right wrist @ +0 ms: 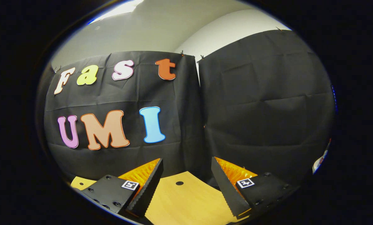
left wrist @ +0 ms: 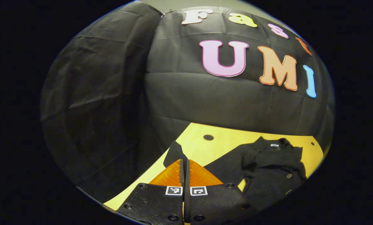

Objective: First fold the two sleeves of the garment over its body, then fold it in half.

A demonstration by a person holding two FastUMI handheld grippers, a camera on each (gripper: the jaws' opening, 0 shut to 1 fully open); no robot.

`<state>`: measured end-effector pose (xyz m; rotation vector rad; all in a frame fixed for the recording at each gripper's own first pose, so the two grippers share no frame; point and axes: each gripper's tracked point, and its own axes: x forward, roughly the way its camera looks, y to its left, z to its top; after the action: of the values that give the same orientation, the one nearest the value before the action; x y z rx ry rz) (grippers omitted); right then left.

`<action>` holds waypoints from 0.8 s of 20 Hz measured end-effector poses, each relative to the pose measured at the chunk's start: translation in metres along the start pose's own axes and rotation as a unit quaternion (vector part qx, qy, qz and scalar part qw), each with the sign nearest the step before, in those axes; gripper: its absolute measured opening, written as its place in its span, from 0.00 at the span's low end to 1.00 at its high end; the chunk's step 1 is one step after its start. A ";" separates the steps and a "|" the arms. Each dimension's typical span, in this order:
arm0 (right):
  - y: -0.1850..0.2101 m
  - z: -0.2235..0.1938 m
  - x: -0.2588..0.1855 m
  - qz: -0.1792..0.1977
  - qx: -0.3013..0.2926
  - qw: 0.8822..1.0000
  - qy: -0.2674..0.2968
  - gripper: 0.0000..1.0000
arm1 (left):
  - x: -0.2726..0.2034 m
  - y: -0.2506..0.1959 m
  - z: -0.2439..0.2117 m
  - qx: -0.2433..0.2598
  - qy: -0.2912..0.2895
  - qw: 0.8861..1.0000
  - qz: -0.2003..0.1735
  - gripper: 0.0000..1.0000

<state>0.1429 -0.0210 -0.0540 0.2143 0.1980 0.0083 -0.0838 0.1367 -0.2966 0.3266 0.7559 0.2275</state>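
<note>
My left hand-held gripper (left wrist: 185, 165) is pinched shut on a strip of the black soft-fabric garment (left wrist: 268, 168), which pokes up just past the tips; the rest lies rumpled on the pale wooden bench (left wrist: 224, 140), ahead and off to the right. It looks light, floppy and thin, with small round buttons, so I'd grab sleeve ends or hems, never the middle. My right hand-held gripper (right wrist: 186, 178) is wide open, empty, over bare bench.

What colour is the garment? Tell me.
Black, seen best in the left gripper view: garment on the table.
</note>
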 end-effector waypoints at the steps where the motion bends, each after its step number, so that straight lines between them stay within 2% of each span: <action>1: -0.013 -0.001 0.001 -0.008 0.003 1.000 0.000 0.97 | 0.009 -0.023 0.012 0.004 -0.008 1.000 -0.016 0.00; 4: -0.054 -0.004 0.004 -0.030 0.019 0.999 0.005 0.97 | 0.034 -0.103 0.032 0.016 -0.017 0.997 -0.071 0.00; 8: -0.101 -0.010 0.008 -0.056 0.050 0.997 0.016 0.97 | 0.059 -0.219 0.035 0.018 -0.015 0.989 -0.144 0.00; 11: -0.128 -0.004 0.006 -0.071 0.048 0.996 0.006 0.97 | 0.071 -0.300 0.024 0.007 -0.002 0.981 -0.193 0.00; 12: -0.135 -0.003 0.006 -0.075 0.046 0.996 0.006 0.93 | 0.075 -0.323 0.019 0.003 0.003 0.979 -0.205 0.00; 13: -0.141 -0.003 0.007 -0.080 0.044 0.996 0.007 0.97 | 0.079 -0.344 0.013 0.001 0.009 0.976 -0.217 0.00; 16: -0.162 -0.007 0.010 -0.096 0.052 0.994 0.011 0.97 | 0.084 -0.401 -0.010 0.006 0.027 0.968 -0.250 0.00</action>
<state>0.1488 -0.1780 -0.0972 0.2991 0.2411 -0.1904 0.0027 -0.2062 -0.5041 0.1325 0.8689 -0.2446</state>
